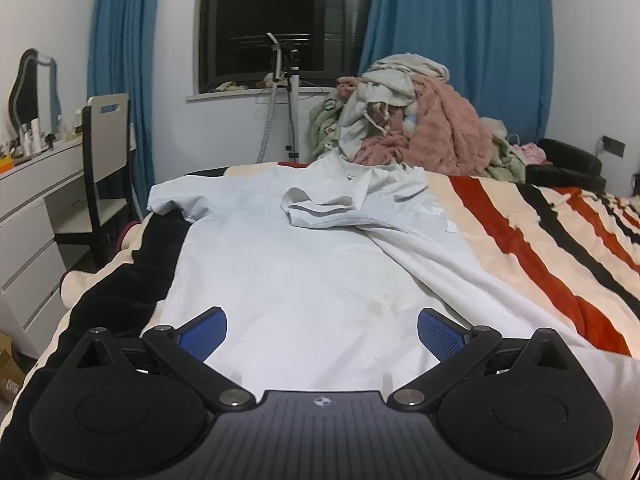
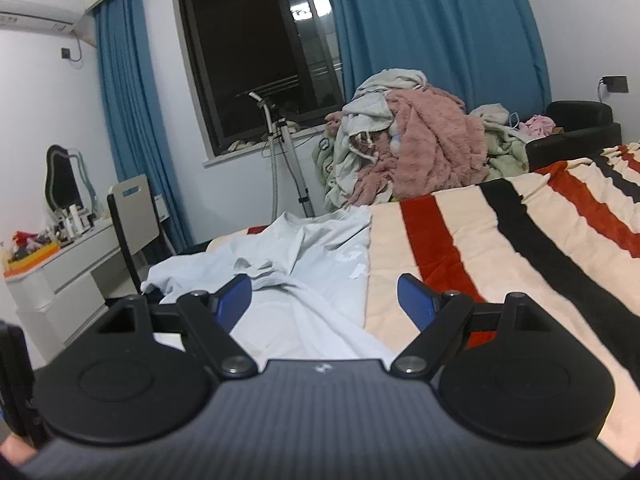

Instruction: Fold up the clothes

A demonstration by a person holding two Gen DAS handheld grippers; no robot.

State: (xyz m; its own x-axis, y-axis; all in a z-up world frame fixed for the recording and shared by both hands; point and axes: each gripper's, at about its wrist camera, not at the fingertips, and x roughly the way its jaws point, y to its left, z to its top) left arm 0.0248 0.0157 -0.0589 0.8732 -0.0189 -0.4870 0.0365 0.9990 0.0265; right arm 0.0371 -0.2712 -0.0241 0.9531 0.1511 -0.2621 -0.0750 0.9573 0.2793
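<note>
1. The left wrist view sits low over the near end of the bed, close above a white T-shirt (image 1: 304,264), facing along it toward the window (image 1: 276,20).
2. The right wrist view sits a little to the right, tilted, over the shirt's edge and the striped blanket (image 2: 500,248).
3. Both share the shirt, window, blue curtains (image 1: 460,40) and clothes pile (image 2: 416,148).

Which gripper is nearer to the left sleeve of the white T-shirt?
Left. The left gripper hovers over the white T-shirt, on the sleeve side. The right gripper hangs over the opposite edge, by the striped blanket.
</note>
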